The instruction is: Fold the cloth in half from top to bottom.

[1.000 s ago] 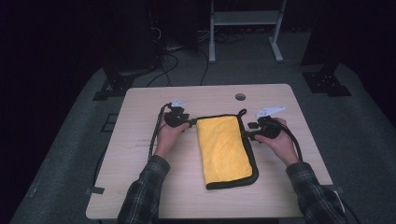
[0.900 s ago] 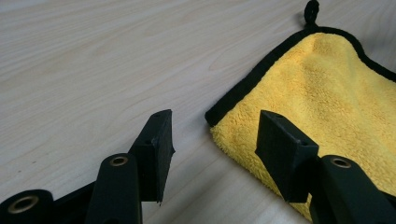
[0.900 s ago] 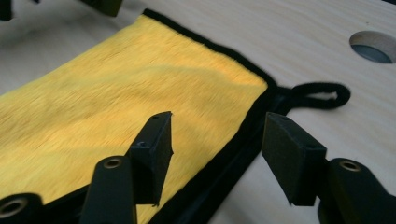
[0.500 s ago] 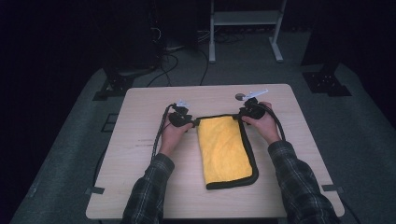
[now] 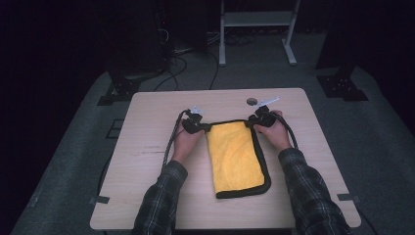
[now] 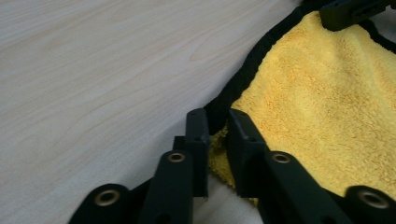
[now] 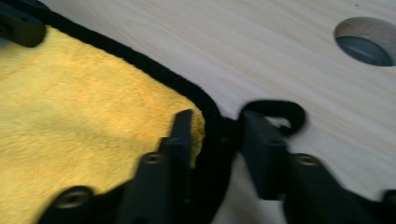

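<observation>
A folded yellow towel (image 5: 237,156) with black edging lies on the wooden table (image 5: 147,127), long side pointing away from me. My left gripper (image 5: 203,126) is at its far left corner; its jaws have just been closing and now pinch that corner (image 6: 217,116). My right gripper (image 5: 254,120) is at the far right corner; its jaws have also just been closing, with the thick black hem (image 7: 215,119) squeezed between them. A small black hanging loop (image 7: 280,112) sticks out beside the right jaw. The yellow pile (image 6: 317,93) (image 7: 70,116) spreads out beyond each gripper.
A round cable hole (image 5: 251,102) (image 7: 364,44) lies just beyond the right gripper. Black cables trail from both grippers along the forearms. Bare wood lies left of the towel. Behind the table, a white metal stand (image 5: 254,29) and floor cables sit in the dark.
My right hand moved from the towel's right side to its far right corner. Both grippers' jaws closed onto the corners. The left hand stayed put.
</observation>
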